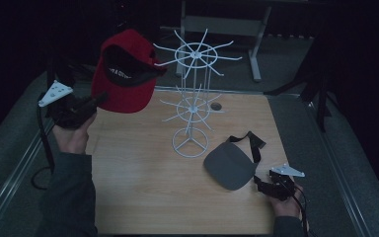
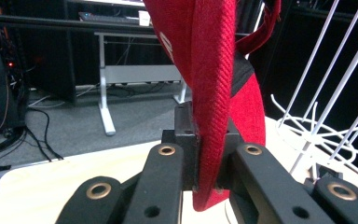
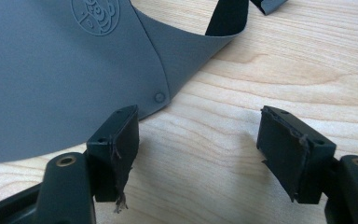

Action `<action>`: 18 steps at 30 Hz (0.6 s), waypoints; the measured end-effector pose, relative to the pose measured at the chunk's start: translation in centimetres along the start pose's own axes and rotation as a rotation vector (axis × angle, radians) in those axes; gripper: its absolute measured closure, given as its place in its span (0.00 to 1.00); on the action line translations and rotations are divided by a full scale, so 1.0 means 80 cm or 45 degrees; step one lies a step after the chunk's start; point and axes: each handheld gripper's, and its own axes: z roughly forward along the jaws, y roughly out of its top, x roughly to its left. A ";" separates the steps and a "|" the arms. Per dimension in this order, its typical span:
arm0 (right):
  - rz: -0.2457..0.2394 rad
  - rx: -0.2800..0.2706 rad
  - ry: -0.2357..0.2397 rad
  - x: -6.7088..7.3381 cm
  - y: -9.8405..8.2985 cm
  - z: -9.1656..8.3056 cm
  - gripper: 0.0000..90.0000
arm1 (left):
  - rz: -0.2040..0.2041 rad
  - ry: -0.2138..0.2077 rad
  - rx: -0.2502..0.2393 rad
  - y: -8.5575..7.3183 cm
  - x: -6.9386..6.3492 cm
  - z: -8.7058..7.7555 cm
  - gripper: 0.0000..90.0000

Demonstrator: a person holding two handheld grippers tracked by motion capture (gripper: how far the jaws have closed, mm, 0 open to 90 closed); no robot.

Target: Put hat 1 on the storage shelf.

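**Red cap in my left gripper, grey visor on the table**

Item 1: red cap point(image 1: 123, 74). I have it lifted above the table's far left corner, beside the upper ring of the rack. My left gripper point(image 1: 96, 100) is clenched on the edge of its brim; in the left gripper view the red fabric point(image 2: 212, 93) runs upright between the 2 jaws, which press it from both sides. A dark inner band with white lettering faces the high camera.

Item 2: grey visor point(image 1: 230, 165). It lies flat on the wooden table point(image 1: 143, 197), right of the rack's base, with its black strap point(image 1: 249, 140) trailing toward the far side.

Item 3: my right gripper point(image 1: 264, 181). It rests low at the table's near right, just beside the visor's edge. Its jaws stand apart with bare wood between them; the left jaw sits right at the visor's rim point(image 3: 161, 100), and I cannot tell whether it touches.

Item 4: white wire rack point(image 1: 193, 98), 2 tiers of spokes, upright at mid-table.
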 end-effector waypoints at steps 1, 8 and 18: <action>0.000 0.000 0.000 0.000 0.000 0.000 0.33 | -0.005 0.000 -0.005 0.002 -0.001 0.001 0.95; 0.000 0.000 0.000 0.000 0.000 0.000 0.33 | -0.023 -0.007 -0.012 0.010 -0.004 0.004 0.95; 0.000 0.000 0.000 0.000 0.000 0.000 0.33 | -0.039 -0.005 -0.025 0.026 -0.007 0.007 0.95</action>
